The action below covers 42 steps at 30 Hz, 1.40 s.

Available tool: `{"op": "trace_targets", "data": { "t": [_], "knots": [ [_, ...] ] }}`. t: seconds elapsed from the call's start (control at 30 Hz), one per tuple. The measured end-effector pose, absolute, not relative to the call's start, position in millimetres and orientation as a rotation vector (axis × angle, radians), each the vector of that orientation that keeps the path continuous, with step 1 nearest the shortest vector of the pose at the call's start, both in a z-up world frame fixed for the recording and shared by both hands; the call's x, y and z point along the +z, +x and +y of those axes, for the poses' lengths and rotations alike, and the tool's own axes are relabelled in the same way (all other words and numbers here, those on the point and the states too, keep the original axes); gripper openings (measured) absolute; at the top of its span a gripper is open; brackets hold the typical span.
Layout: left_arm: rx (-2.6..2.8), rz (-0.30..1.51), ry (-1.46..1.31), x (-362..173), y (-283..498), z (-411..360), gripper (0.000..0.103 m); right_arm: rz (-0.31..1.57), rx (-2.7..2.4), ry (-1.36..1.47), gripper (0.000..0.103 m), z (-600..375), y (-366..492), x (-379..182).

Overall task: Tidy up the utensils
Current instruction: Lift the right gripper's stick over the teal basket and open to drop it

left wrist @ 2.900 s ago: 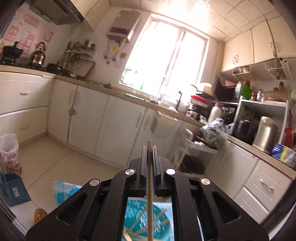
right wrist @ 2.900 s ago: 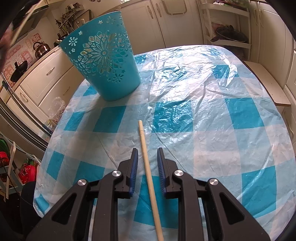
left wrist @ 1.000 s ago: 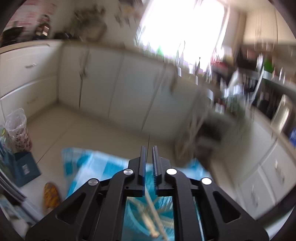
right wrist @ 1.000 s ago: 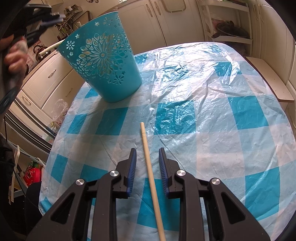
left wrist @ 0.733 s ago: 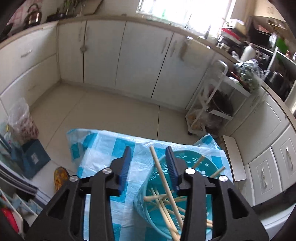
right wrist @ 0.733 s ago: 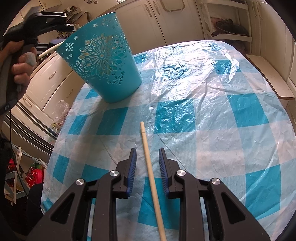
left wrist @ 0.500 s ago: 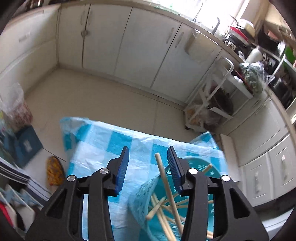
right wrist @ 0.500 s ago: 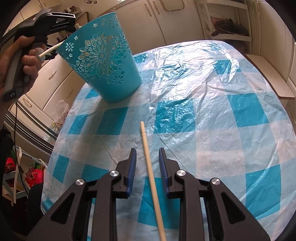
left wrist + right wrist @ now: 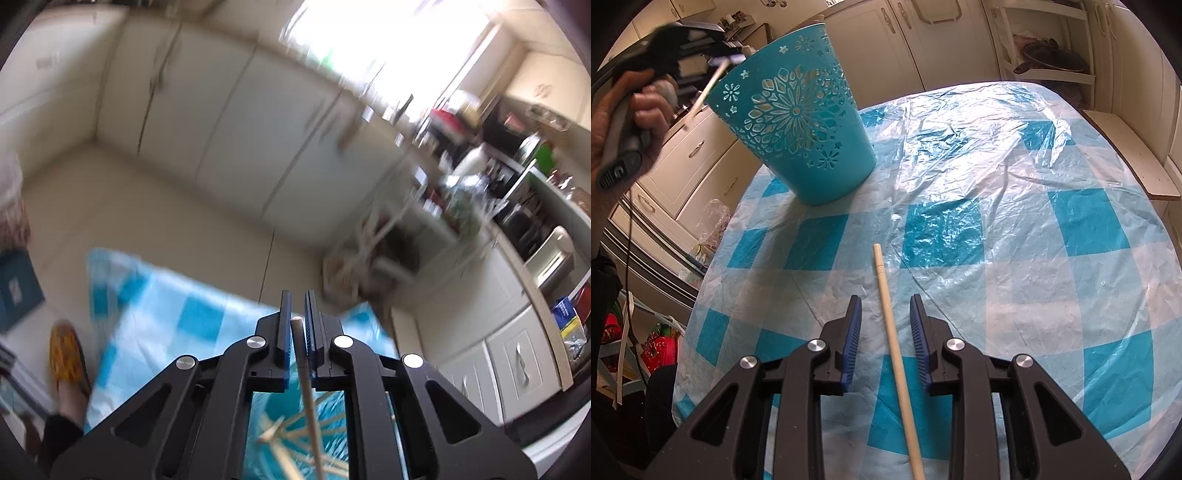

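Lying between parted jaws, untouched: chopstick (image 9: 891,321).

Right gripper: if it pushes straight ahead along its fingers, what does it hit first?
Probably the tablecloth, just beyond the chopstick that lies between the open jaws of the right gripper. The blue basket sits off to the left, out of line. Depth is unclear.

Surface (image 9: 1015,206): rounded top under a blue-and-white checked cloth, clear crinkled plastic sheet over it, glare toward my far side. On it: a teal cut-out plastic basket (image 9: 798,122) standing far left, and one pale wooden chopstick (image 9: 892,332) lying flat near me, well apart from the basket.
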<state>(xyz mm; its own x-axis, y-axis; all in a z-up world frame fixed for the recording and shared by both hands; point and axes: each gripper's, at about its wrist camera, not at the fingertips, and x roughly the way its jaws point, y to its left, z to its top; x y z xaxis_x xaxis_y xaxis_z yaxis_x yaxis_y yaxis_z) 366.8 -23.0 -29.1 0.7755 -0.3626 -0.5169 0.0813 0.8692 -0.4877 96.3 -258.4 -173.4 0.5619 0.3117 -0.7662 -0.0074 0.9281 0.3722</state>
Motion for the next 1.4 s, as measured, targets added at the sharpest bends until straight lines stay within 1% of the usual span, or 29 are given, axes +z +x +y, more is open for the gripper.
{"op": "trace_targets", "data": {
  "t": [0.17,0.23,0.3,0.37,0.47,0.57,0.6,0.63,0.67,0.7,0.87,1.07,1.23,1.33,1.37,1.4],
  "knots": [
    [-0.196,0.383,-0.424,19,333,-28,0.007,0.960,0.192,0.348,0.027,-258,96,-173],
    [-0.193,0.342,-0.426,28,328,-30,0.007,0.960,0.192,0.348,0.027,-258,96,-173],
    [-0.197,0.345,-0.418,32,329,-34,0.007,0.961,0.193,0.348,0.027,-258,96,-173],
    [-0.198,0.414,-0.426,27,340,-35,0.007,0.961,0.195,0.353,0.027,-259,96,-174],
    [-0.227,0.615,-0.422,5,362,-37,0.007,0.962,0.195,0.354,0.027,-259,96,-173],
    [-0.288,0.758,-0.328,-12,364,-53,0.013,0.963,0.197,0.361,0.027,-260,97,-174],
    [-0.291,0.769,-0.302,-14,361,-57,0.022,0.963,0.197,0.361,0.028,-260,97,-174],
    [-0.290,0.794,-0.259,-16,358,-65,0.037,0.963,0.198,0.361,0.029,-260,97,-174],
    [-0.288,0.817,-0.229,-18,357,-71,0.042,0.962,0.198,0.359,0.029,-260,97,-174],
    [-0.287,0.848,-0.204,-23,358,-78,0.044,0.962,0.199,0.356,0.030,-259,97,-173],
    [-0.350,1.020,-0.254,-52,368,-87,0.044,0.961,0.203,0.357,0.030,-259,96,-174],
    [-0.388,1.086,-0.285,-65,358,-83,0.044,0.962,0.202,0.356,0.030,-259,96,-174],
    [-0.399,1.096,-0.263,-64,351,-82,0.046,0.960,0.201,0.345,0.032,-256,95,-174],
    [-0.407,1.064,-0.322,-57,349,-74,0.046,0.960,0.200,0.325,0.033,-253,95,-173],
    [-0.413,1.045,-0.339,-53,347,-71,0.047,0.962,0.198,0.312,0.032,-251,95,-173],
    [-0.418,1.007,-0.358,-44,341,-66,0.048,0.966,0.189,0.273,0.029,-248,95,-172]
  ]
}}
